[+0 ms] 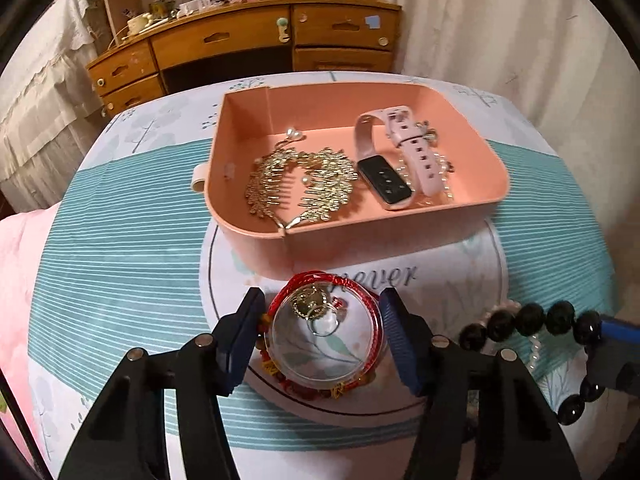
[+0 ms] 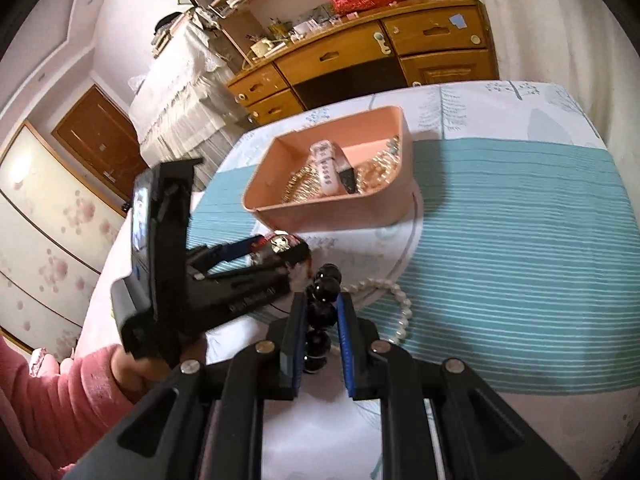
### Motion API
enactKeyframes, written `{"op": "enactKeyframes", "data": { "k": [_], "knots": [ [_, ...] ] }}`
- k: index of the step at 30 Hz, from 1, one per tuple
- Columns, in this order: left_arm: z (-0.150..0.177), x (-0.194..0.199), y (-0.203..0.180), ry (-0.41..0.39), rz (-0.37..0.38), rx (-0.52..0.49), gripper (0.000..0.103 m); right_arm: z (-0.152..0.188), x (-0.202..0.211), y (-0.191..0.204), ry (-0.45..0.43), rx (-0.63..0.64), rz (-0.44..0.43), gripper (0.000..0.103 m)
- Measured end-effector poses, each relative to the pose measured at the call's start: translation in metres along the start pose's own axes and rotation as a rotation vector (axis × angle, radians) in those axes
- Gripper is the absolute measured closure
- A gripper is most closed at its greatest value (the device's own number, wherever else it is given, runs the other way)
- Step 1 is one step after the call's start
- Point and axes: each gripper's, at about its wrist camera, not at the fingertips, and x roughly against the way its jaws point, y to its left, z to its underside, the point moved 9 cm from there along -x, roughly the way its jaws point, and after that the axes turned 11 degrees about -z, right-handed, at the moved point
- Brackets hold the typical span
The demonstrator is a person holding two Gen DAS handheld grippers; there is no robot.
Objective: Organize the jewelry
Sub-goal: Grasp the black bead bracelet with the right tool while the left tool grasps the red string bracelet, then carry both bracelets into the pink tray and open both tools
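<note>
A pink tray (image 1: 460, 224) on the table holds a gold hair comb (image 1: 304, 184) and a pink smartwatch (image 1: 384, 180); the tray also shows in the right wrist view (image 2: 336, 216). My left gripper (image 1: 322, 340) is shut on a clear round box (image 1: 324, 344) wound with a red cord bracelet, just in front of the tray. My right gripper (image 2: 320, 340) is shut on a black bead bracelet (image 2: 322, 308), which also shows in the left wrist view (image 1: 532, 320). A pearl bracelet (image 2: 400, 304) lies beside it on the cloth.
The table wears a teal-striped cloth (image 1: 120, 248) with a white round patch in the middle. A wooden desk with drawers (image 1: 248, 44) stands behind the table. A curtain (image 1: 500, 20) hangs at the right.
</note>
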Motion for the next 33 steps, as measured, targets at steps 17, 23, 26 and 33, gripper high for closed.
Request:
{"op": "enactKeyframes", "data": {
  "k": [17, 23, 26, 33],
  "knots": [
    [-0.049, 0.08, 0.021, -0.067, 0.01, -0.083, 0.045, -0.09, 0.029, 0.055, -0.17, 0.194, -0.083, 0.088],
    [-0.088, 0.1, 0.026, -0.178, 0.011, -0.035, 0.045, -0.124, 0.026, 0.059, -0.235, 0.266, -0.057, 0.088],
    [-0.106, 0.1, 0.025, -0.221, 0.025, -0.006, 0.045, -0.133, 0.022, 0.054, -0.247, 0.286, -0.018, 0.088],
    [-0.131, 0.09, 0.024, -0.287, 0.031, 0.014, 0.045, -0.15, 0.009, 0.034, -0.255, 0.261, 0.027, 0.088]
  ]
}}
